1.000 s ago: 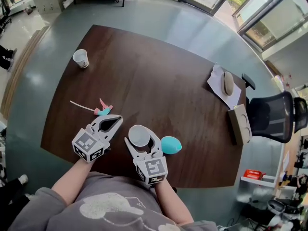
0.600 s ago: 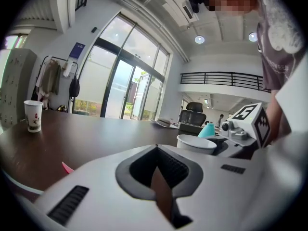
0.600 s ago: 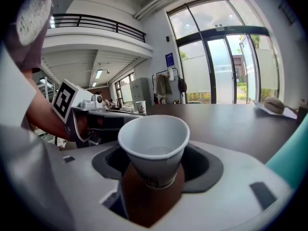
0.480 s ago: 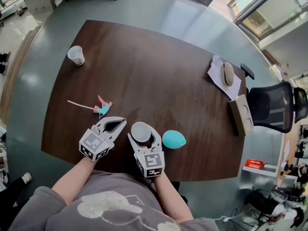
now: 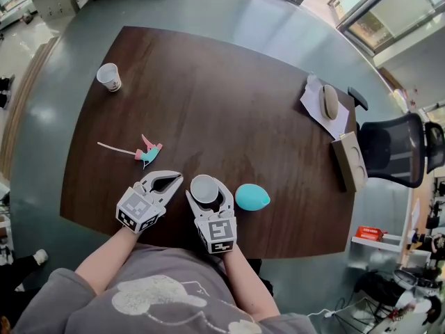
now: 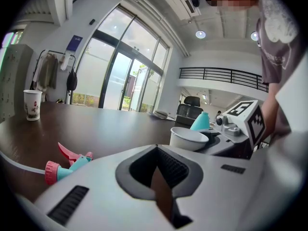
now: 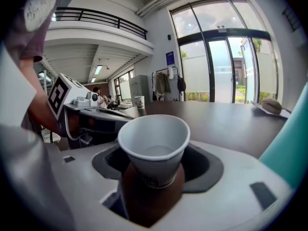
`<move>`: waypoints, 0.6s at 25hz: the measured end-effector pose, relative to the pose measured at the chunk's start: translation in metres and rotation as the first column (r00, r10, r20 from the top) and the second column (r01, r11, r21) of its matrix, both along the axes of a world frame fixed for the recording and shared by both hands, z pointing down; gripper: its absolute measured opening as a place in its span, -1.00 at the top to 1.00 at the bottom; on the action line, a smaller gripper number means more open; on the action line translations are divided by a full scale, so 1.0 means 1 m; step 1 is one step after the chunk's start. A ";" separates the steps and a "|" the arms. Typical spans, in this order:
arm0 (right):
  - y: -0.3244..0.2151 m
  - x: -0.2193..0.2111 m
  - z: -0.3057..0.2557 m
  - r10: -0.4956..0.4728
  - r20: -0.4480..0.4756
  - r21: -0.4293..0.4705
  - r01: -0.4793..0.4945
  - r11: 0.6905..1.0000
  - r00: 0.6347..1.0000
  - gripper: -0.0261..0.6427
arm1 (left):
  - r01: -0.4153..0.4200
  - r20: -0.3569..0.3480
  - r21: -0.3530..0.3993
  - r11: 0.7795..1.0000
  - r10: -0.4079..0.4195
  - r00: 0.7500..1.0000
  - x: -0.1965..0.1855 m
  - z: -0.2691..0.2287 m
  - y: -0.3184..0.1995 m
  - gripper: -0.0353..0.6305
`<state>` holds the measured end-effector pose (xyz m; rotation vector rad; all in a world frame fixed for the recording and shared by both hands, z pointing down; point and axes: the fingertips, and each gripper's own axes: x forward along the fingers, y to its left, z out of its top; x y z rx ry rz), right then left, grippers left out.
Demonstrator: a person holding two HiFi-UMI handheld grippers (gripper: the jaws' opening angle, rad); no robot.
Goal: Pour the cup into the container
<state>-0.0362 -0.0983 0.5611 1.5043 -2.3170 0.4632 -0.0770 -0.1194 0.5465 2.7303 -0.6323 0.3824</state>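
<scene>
Two hand-held grippers sit low over the near edge of a dark brown wooden table (image 5: 229, 89). The right gripper (image 5: 208, 186) is clamped on a white paper cup (image 7: 154, 141), its jaws pressing the cup's sides below the rim. The cup is upright with its mouth up, and it is not clear whether anything is inside.

Taking this held cup as the reference:
- **Just to its left:** the left gripper (image 5: 174, 179) has its jaws brought together with nothing between them.
- **Just to its right:** a teal tapered container (image 5: 252, 197) sits on the table, apart from the cup.
- **Beyond it, to the left:** a pink and teal spray nozzle (image 5: 148, 152) lies on the table, with a thin white tube (image 5: 115, 148) trailing leftwards.
- **Far beyond it, further left:** a second white paper cup (image 5: 109, 77) with red print stands near the table's far corner.
- **Well to the right and beyond:** a beige computer mouse (image 5: 329, 104) rests on white paper (image 5: 313, 110).
- **Further right still:** a black mesh office chair (image 5: 393, 165) stands off the table's edge.
</scene>
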 end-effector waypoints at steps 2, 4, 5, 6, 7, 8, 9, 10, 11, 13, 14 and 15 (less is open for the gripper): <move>0.001 -0.001 0.000 -0.002 0.002 0.008 0.002 1.000 1.000 0.03 | 0.004 -0.004 0.000 1.000 -0.004 1.000 -0.001 -0.001 0.000 0.88; 0.001 -0.001 0.000 -0.001 0.006 0.015 0.001 1.000 1.000 0.03 | 0.008 -0.008 0.000 1.000 -0.008 1.000 -0.001 -0.002 -0.001 0.88; 0.001 -0.001 0.000 0.000 0.009 0.016 0.000 1.000 1.000 0.03 | 0.009 -0.009 0.001 1.000 -0.009 1.000 -0.001 -0.002 -0.001 0.88; 0.001 -0.001 0.001 -0.001 0.013 0.015 0.000 1.000 1.000 0.03 | 0.011 -0.010 0.001 1.000 -0.011 1.000 -0.001 -0.002 -0.001 0.88; 0.001 -0.001 0.002 -0.002 0.018 0.011 0.001 1.000 1.000 0.03 | 0.012 -0.010 0.002 1.000 -0.012 1.000 -0.001 -0.002 -0.001 0.88; 0.002 -0.001 0.003 -0.002 0.022 0.005 0.002 1.000 1.000 0.03 | 0.013 -0.010 0.003 1.000 -0.013 1.000 -0.001 -0.002 -0.001 0.88; 0.002 -0.001 0.004 -0.001 0.026 -0.002 0.001 1.000 1.000 0.03 | 0.014 -0.009 0.004 1.000 -0.014 1.000 -0.001 -0.002 0.000 0.88; 0.002 0.000 0.006 0.000 0.026 -0.007 0.000 1.000 1.000 0.03 | 0.015 -0.009 0.004 1.000 -0.015 1.000 -0.002 -0.002 0.000 0.88; 0.003 0.000 0.006 0.000 0.024 -0.010 0.000 1.000 1.000 0.03 | 0.017 -0.009 0.005 1.000 -0.017 1.000 -0.002 -0.003 0.000 0.88; 0.003 -0.001 0.005 0.001 0.026 -0.007 0.000 1.000 1.000 0.00 | 0.021 -0.008 0.008 1.000 -0.020 1.000 -0.004 -0.004 0.000 0.88; 0.003 -0.001 0.003 0.001 0.032 -0.004 -0.001 1.000 0.999 -0.04 | 0.023 -0.008 0.009 1.000 -0.023 1.000 -0.005 -0.004 0.000 0.88; 0.003 -0.002 0.001 0.001 0.039 -0.002 -0.001 1.000 0.999 -0.06 | 0.026 -0.008 0.010 1.000 -0.026 1.000 -0.006 -0.005 0.001 0.88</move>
